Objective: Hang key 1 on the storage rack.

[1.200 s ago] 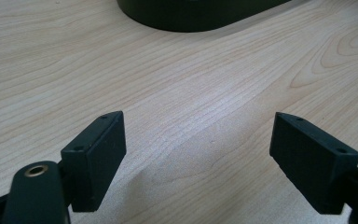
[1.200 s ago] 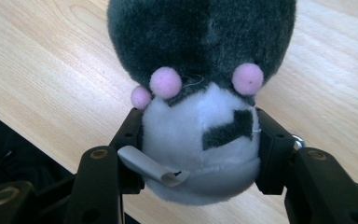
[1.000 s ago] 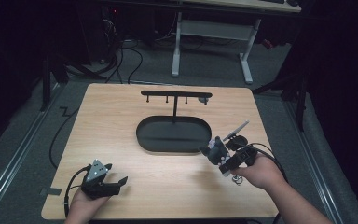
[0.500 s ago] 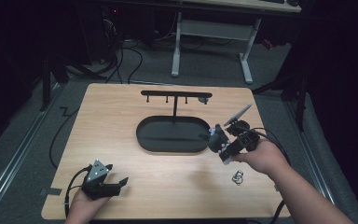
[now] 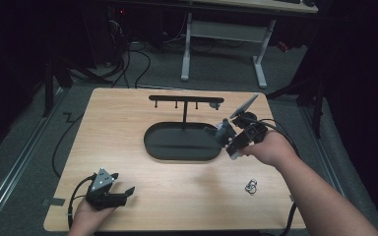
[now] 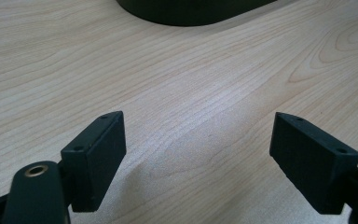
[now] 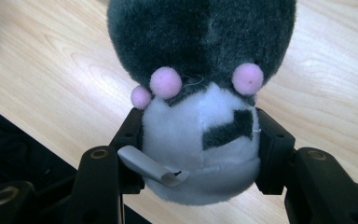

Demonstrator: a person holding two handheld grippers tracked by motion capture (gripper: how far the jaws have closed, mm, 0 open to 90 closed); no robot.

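Observation:
A grey and white plush toy (image 7: 198, 93) with pink pom-poms and a small grey tag is clamped between the jaws of my right gripper (image 7: 200, 133). In the high view that right gripper (image 5: 228, 136) is held in the air over the right end of the black oval tray (image 5: 157, 147), with the toy (image 5: 218, 132) at its tip pointing left. My left gripper (image 5: 127, 193) rests at the table's front left corner. In its own view the left gripper (image 6: 198, 126) stands wide open over bare wood.
A black stand with a hooked crossbar (image 5: 184, 101) rises from the tray's far side. A small cluster of metal rings (image 5: 250, 186) lies on the wood near the front right. The tray's edge (image 6: 191, 11) lies ahead of the left gripper.
My right gripper has risen with the toy and moved away from the front edge toward the tray's right end. The metal rings stay on the table. The left gripper has not moved.

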